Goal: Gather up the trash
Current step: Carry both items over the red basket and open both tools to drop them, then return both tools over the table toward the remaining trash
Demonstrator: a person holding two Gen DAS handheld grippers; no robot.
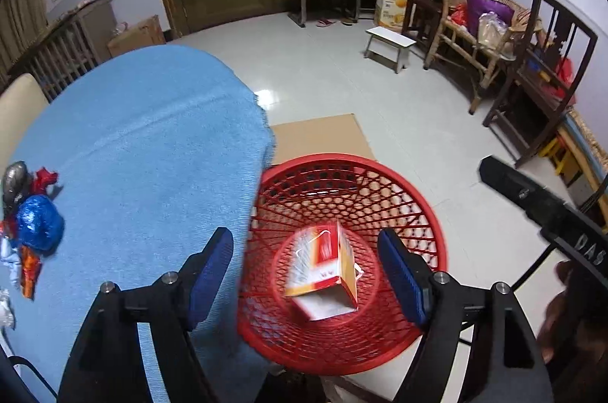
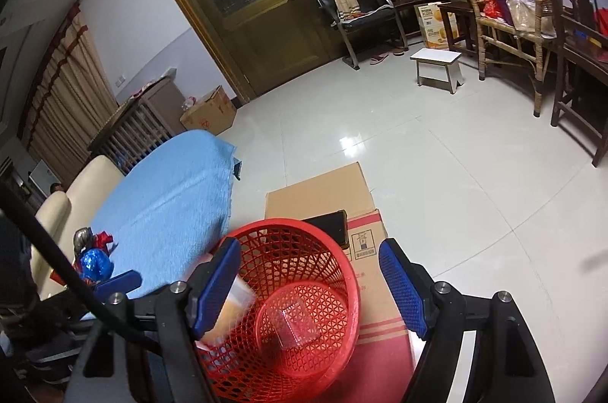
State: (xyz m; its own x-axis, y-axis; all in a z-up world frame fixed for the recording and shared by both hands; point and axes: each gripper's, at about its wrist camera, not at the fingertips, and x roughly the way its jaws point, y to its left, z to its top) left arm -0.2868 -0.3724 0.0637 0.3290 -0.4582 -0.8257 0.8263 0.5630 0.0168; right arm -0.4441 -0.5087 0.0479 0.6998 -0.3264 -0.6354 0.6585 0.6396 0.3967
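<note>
A red mesh basket [image 1: 342, 161] stands on the floor beside the blue-covered table. An orange-and-white carton [image 1: 323, 274] sits inside it, blurred. My left gripper [image 1: 307, 275] hangs open above the basket, its blue pads well apart from the carton. My right gripper [image 2: 309, 289] is also open over the basket [image 2: 281, 224]. Below it a clear plastic tray [image 2: 294, 323] lies on the basket bottom, with the blurred orange carton [image 2: 231, 308] near the left wall. Crumpled foil wrappers [image 1: 38, 224], blue, red and silver, lie on the cloth at the left, with the wrappers [image 2: 93, 260] beside the left gripper's pad [image 2: 117, 283].
The basket rests on flattened cardboard [image 2: 319, 198], with a dark flat object [image 2: 330, 224] behind it. The blue cloth [image 1: 152, 137] covers a table, with a cream chair [image 2: 76, 198] beside it. A white stool [image 2: 437, 65], wooden chairs and open tiled floor lie beyond. A hand [image 1: 562, 308] shows at right.
</note>
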